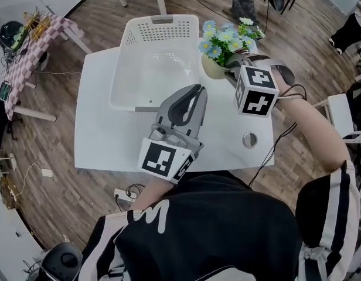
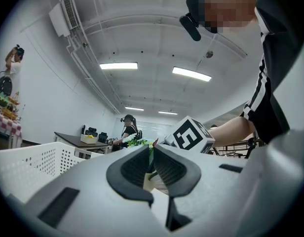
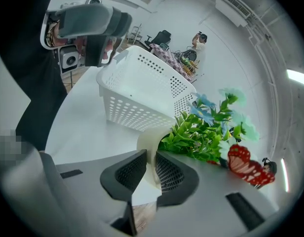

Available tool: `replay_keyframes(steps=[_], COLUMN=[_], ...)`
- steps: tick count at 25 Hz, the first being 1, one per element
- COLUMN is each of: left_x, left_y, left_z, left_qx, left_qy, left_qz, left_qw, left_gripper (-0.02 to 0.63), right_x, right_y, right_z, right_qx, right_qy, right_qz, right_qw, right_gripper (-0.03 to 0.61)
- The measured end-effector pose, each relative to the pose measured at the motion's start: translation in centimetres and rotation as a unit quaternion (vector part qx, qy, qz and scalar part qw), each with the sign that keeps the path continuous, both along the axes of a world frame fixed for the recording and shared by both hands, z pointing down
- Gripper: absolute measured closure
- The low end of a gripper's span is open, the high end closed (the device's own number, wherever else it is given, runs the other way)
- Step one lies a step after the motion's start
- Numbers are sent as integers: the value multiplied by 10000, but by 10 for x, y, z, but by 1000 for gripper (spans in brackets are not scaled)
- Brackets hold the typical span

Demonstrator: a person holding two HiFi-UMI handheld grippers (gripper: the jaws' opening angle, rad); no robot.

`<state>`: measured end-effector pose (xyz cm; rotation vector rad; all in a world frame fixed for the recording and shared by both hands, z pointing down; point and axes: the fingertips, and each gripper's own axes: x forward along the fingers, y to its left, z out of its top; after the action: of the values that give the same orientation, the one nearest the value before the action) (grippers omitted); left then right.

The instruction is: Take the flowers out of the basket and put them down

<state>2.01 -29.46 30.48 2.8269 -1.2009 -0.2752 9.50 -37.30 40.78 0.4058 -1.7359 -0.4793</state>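
Nearest the lens we are noting the person's black top with white stripes (image 1: 215, 227). Just beyond it is the left gripper (image 1: 195, 95), hovering over the white table (image 1: 104, 139) on the near side of the white perforated plastic basket (image 1: 129, 37).

- Left gripper: its own view is showing the dark pads drawn almost together, with only a thin slit between them and nothing in it. It is carrying nothing and pointing toward the pot.
- Right gripper (image 3: 151, 158): the pads are pinching the rim wall of the cream round pot (image 3: 143, 141), one pad inside the rim and one outside.
- Artificial blue and white flowers with green leaves (image 1: 227, 38): they are rising from that pot, and a red butterfly ornament (image 3: 248, 165) is sitting among the stems.
- Location: the pot is outside the basket, just beside its right wall, near the table's far right corner. The basket is looking empty.
- Contact: we cannot tell whether the pot base is resting on the table, because the jaws are hiding it.

Key relation: the pot is lying directly at the right gripper's fingertips, with the stem axis roughly upright. The left gripper is well apart from it.

Judgement: we are reading this as the put-down step, nearly complete. What remains is opening the right jaws and pulling back away from the basket wall without tipping the pot.
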Motion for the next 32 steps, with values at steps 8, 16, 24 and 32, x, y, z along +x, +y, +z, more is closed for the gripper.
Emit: replay_keyframes(steps=[8, 16, 24, 32], left_x=[-1, 0, -4, -8], left_y=[0, 1, 1, 1], left_z=[0, -1, 0, 1], left_qx=[-3, -17, -48, -50], left_qy=[25, 48, 63, 37], left_qz=[37, 95, 110, 99], left_qw=[10000, 9999, 9999, 9999], left_gripper=[583, 583, 583, 583], right_x=[-3, -5, -8, -6], right_y=[2, 8, 13, 13], right_z=[32, 62, 92, 114], right_qx=[-161, -299, -406, -429], right_qy=[71, 178, 310, 478], right_qz=[69, 76, 73, 55], right_qw=[9998, 9994, 9987, 9979], right_gripper=[509, 509, 509, 509])
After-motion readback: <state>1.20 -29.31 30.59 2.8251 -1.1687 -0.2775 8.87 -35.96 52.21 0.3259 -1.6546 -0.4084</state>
